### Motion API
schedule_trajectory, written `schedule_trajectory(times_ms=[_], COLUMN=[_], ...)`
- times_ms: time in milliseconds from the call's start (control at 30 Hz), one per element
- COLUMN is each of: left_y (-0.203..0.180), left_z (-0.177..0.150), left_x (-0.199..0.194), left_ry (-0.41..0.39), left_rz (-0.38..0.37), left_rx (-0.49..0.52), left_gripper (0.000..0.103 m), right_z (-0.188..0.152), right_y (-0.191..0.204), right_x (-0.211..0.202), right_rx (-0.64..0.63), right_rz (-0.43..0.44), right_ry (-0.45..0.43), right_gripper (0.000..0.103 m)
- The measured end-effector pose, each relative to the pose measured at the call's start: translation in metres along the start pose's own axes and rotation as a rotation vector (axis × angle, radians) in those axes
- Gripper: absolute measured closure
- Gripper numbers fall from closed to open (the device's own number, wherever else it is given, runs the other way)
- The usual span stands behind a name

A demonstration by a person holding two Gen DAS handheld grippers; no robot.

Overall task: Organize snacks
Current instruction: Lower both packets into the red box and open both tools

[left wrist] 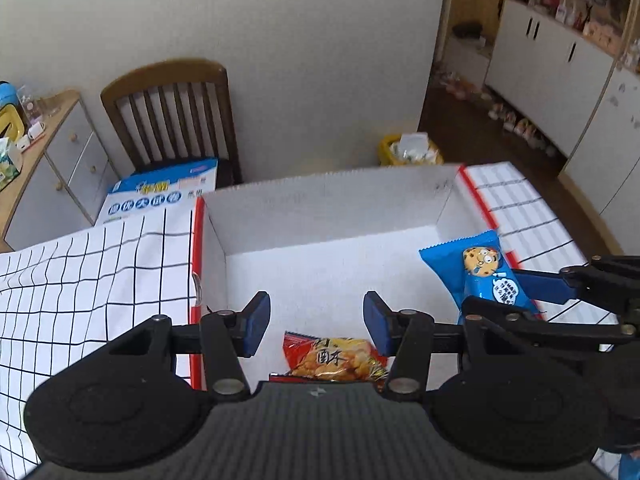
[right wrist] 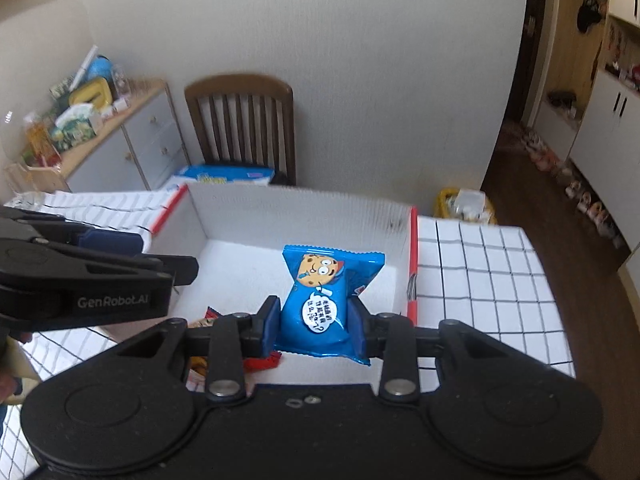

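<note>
Left wrist fisheye: the left gripper (left wrist: 316, 318) sits at lower centre of the frame with its blue-padded fingers spread apart and nothing between them. Just below the gap lies a red and orange crinkled snack packet with printed characters (left wrist: 334, 358), flat on the floor of the white corrugated cardboard box with red outer edges (left wrist: 320, 208). That box fills the middle of the frame and rests on a white tablecloth with a black grid pattern (left wrist: 88, 276). At right of centre, a glossy blue cookie packet with a cartoon cookie face (left wrist: 480, 272) is held above the box's right side by the right gripper (left wrist: 508, 292), which enters from the right edge.

Right wrist view: the right gripper (right wrist: 314, 324) is clamped on the blue cookie packet (right wrist: 324, 300), its pads pressing the wrapper's two long sides at centre frame, the packet upright over the box (right wrist: 304, 212) interior. The red snack packet (right wrist: 208, 318) peeks out at lower left of the box, partly hidden behind the gripper's linkage. The left gripper (right wrist: 160, 256) reaches in from the left edge over the box's left wall.

A dark brown slatted wooden chair (left wrist: 176, 116) stands against the wall in the upper left of the left view, with a blue and white printed carton (left wrist: 160, 196) below it.
</note>
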State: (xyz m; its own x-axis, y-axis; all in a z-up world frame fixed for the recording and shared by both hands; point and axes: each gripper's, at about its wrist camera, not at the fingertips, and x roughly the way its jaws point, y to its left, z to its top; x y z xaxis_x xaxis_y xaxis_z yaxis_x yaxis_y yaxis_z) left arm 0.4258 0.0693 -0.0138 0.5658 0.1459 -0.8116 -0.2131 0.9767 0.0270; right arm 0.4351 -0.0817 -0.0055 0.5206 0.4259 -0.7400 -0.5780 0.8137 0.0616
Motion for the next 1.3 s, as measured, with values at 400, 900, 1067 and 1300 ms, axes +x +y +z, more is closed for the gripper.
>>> schedule_trajectory(times_ms=[400,900,1067,1300], left_y=[-0.007,-0.010,-0.008,-0.006], left_z=[-0.015,-0.014,-0.013,-0.021], left_x=[0.039,0.022,0.002,-0.037], left_ry=[0.078,0.048,0.022,-0.039], left_rz=[0.033,0.003,-0.014,-0.027], left_rx=[0.008,0.007,0.003,0.006], left_gripper=[0.054,0.053,0.053,0.049], right_z=[-0.013,-0.015,-0.012,-0.010], right_y=[0.004,-0.008,-0.004,0.005], right_x=[0.067,0.057,0.035,0.002], right_rx=[-0.026,-0.016,-0.032,-0.047], right_rz=[0.004,0.057,0.064,0.060], right_ry=[0.188,0.184,0.145,0.086], right_gripper=[0.068,0.059,0.052,0.046])
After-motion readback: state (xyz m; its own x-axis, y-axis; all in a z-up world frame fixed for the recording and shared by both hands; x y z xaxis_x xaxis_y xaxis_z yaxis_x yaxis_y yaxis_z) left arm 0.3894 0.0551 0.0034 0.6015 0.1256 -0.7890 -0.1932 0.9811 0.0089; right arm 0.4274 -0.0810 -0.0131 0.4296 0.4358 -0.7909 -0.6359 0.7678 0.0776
